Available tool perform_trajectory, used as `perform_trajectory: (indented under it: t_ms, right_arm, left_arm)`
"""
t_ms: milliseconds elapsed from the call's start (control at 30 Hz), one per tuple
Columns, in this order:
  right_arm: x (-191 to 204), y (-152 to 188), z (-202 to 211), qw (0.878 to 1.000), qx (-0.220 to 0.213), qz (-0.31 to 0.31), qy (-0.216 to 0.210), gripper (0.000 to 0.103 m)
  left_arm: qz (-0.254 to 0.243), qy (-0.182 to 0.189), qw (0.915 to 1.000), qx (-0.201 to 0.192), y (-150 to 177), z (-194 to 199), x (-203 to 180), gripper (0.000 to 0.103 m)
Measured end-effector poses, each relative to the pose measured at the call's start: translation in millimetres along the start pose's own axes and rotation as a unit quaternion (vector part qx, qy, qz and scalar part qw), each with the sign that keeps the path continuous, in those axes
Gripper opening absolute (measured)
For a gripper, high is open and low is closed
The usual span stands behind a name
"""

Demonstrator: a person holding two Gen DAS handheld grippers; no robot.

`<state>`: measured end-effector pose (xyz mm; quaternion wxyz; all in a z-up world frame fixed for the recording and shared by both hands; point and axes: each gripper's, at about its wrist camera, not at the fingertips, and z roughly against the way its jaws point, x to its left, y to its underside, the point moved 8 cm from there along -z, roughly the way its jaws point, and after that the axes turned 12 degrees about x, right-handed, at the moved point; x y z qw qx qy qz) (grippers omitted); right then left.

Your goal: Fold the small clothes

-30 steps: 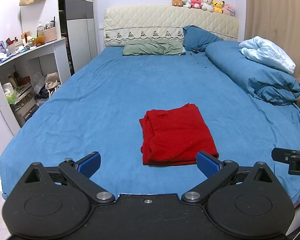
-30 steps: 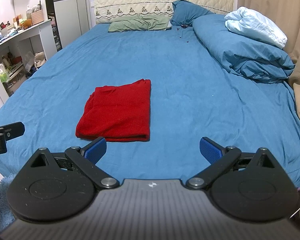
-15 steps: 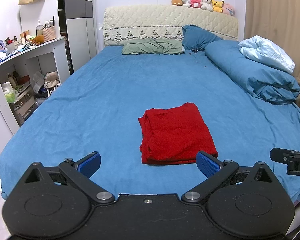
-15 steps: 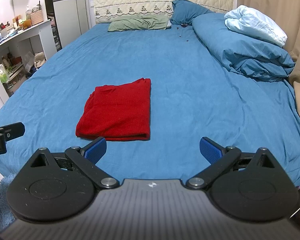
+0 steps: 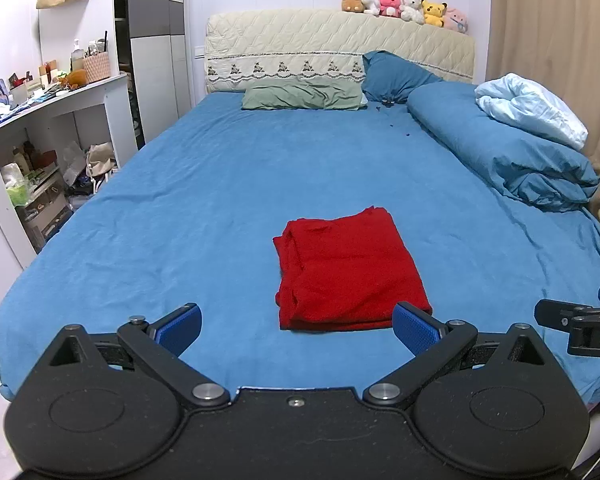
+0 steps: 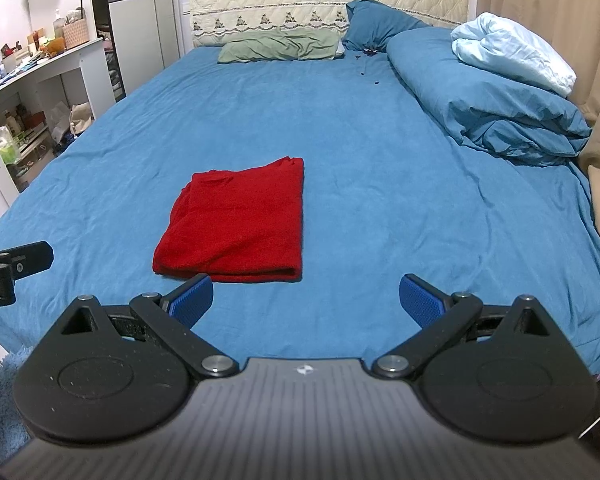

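Left wrist view shows the red garment [image 5: 350,270] already folded into a neat rectangle on the bed [image 5: 220,184], both the left claw [image 5: 296,326] and right claw [image 6: 306,298] spread apart and empty, so little seems left.

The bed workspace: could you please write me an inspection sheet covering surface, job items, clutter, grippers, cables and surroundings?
Surface: bed with a blue sheet, lightly creased.
Job's things: one red garment, folded into a rectangle, lying flat near the foot edge.
Clutter: duvet bundled along one side; green pillow at the head; small dark specks near the blue pillow.
Grippers: left gripper open, empty; right gripper open, empty; neither touches the garment.
Cables: nothing seen.
Surroundings: plush toys on the headboard, crowded desk, curtain.
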<state>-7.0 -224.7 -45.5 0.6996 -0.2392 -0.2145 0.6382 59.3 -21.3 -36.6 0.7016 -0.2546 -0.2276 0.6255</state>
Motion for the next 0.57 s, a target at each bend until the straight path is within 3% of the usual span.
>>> perform_trajectory:
  t_ms: [567]
  right_arm:
    - [1.9,-1.9,-1.6,1.000,-0.001,-0.004,-0.002,0.103]
  left_arm:
    - [0.003,-0.005,0.9999,-0.016,-9.9,-4.6,6.4,0.103]
